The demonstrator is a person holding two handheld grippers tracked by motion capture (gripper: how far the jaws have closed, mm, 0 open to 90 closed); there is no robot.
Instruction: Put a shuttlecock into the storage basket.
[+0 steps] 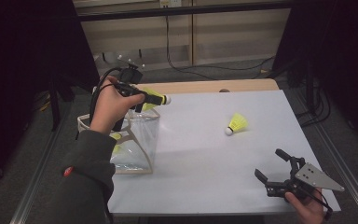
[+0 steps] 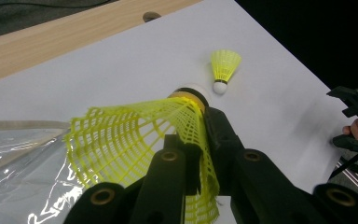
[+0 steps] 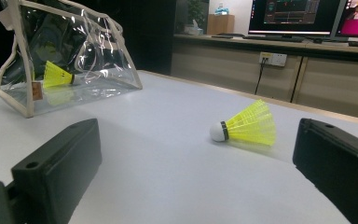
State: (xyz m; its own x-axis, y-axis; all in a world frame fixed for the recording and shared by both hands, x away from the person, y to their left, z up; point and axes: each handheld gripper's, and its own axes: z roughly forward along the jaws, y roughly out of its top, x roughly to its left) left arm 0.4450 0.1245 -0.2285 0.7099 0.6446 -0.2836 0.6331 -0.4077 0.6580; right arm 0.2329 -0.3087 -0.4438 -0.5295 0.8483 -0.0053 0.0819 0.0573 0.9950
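1. Your left gripper (image 1: 142, 99) is clenched on a yellow shuttlecock (image 1: 154, 97); in the left gripper view the jaws pinch the mesh skirt (image 2: 135, 140) with the cork tip pointing away from you.
2. You hold that shuttlecock in the air above the far rim of the clear bag (image 1: 140, 140), which stands at the left of the tabletop (image 1: 205, 154) with its mouth up. One shuttlecock (image 3: 58, 74) already lies inside the bag.
3. The step in hand looks like the carry to the bag: the grasp is made, the drop is not yet done.
4. Next, bring the left gripper back over the bag's mouth, tip the cork downward and lower it between the rims before letting go; a release from where you are now may land it on the rim or outside.
5. Your right gripper (image 1: 275, 165) rests released at the near right of the tabletop, jaws wide apart and holding nothing.
6. The second loose shuttlecock (image 1: 237, 124) lies on its side ahead of the right gripper, well apart from the bag, cork toward you. It seems the likely next pick.
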